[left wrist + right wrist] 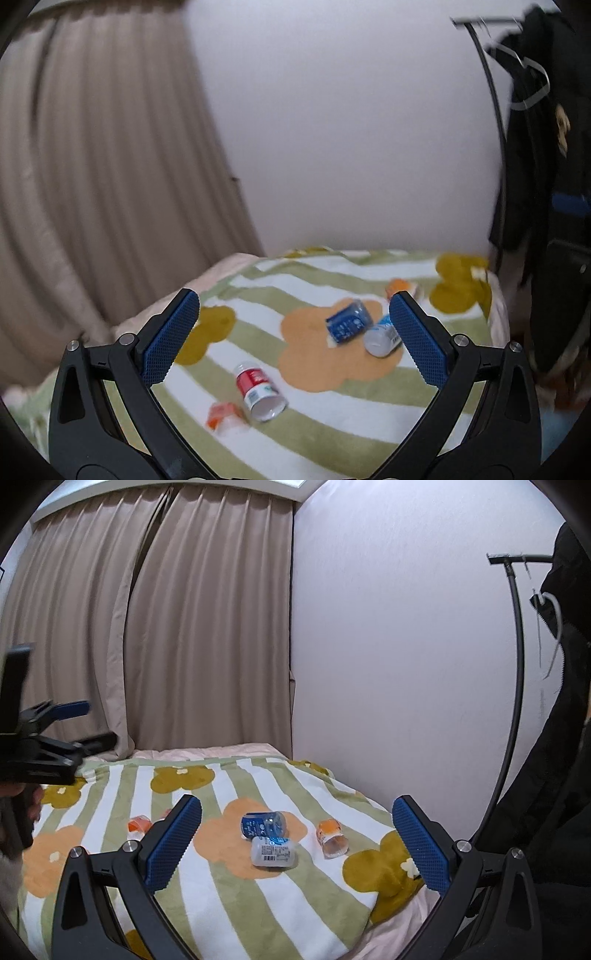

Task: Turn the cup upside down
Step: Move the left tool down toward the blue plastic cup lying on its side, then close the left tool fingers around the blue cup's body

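Several small cups lie on their sides on a green-striped flowered blanket. In the left wrist view a red-labelled cup lies nearest, with an orange cup beside it. A blue cup and a white cup lie further right, and another orange cup lies behind. My left gripper is open and empty above them. In the right wrist view the blue cup, white cup and two orange cups show. My right gripper is open and empty. The left gripper hangs at the far left.
Beige curtains hang behind the bed and a white wall stands on the right. A black clothes rack with dark clothes stands at the bed's right side. A pink sheet shows at the blanket's edge.
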Demonstrator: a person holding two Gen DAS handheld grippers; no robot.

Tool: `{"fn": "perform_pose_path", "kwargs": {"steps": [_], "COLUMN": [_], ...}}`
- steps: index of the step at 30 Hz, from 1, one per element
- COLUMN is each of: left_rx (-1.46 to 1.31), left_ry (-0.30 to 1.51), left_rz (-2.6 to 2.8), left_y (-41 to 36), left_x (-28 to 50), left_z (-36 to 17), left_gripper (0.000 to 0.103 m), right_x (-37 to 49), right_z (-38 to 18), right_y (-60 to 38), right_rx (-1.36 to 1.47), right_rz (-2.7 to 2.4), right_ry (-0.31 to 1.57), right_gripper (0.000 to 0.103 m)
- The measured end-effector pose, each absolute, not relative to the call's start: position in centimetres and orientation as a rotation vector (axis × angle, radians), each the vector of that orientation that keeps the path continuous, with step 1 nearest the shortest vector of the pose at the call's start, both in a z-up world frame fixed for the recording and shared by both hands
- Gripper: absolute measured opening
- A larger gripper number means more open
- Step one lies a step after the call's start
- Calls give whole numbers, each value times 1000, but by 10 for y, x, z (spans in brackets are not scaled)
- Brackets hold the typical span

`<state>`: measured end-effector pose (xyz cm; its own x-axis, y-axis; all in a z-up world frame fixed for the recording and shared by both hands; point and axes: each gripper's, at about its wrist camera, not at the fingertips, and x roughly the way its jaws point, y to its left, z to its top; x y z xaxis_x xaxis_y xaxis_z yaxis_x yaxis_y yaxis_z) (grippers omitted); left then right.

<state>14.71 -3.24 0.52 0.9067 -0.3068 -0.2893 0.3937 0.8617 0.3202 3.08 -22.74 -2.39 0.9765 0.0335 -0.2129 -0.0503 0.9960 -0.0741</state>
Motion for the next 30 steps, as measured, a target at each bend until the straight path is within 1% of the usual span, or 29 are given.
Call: {"fn": "perform_pose_path", "kwargs": {"steps": [5, 10, 12, 16, 19, 24, 26, 28, 30], "left_rx": [576, 807, 884, 1052, 1119, 1172, 1191, 1213, 1246], "left_ry": [325, 455, 484, 573, 626, 663, 677, 689, 700], "left_rz": [-556, -768, -829, -967, -1004, -1065, -1089, -1102, -1111], "left_y": [-54, -90, -105, -139, -154, -170, -175, -180, -183], "left_x": [231, 310, 329, 364, 387, 413, 417, 420, 420], "left_z": [-21, -64, -82, -126, -150, -170, -177, -184, -193], "left_gripper": [103, 103, 103, 103, 103, 102, 97, 95, 91], "right_x": [62, 91, 103, 127, 142, 161, 167, 171, 173], "right_z": [-40, -62, -73, -98, -114, -136, -143, -149, -152], "right_y": [-238, -251, -255, -262, -264, -265, -267, -266, -266], "right_rx": [-93, -112, -112, -105, -103, -93, -83, -81, -79], "right_rz": [52, 62, 63, 63, 67, 70, 72, 72, 74], "right_ry": [271, 329, 350, 394, 421, 454, 467, 472, 477], "right_gripper": [103, 103, 103, 103, 103, 103, 103, 103, 103]}}
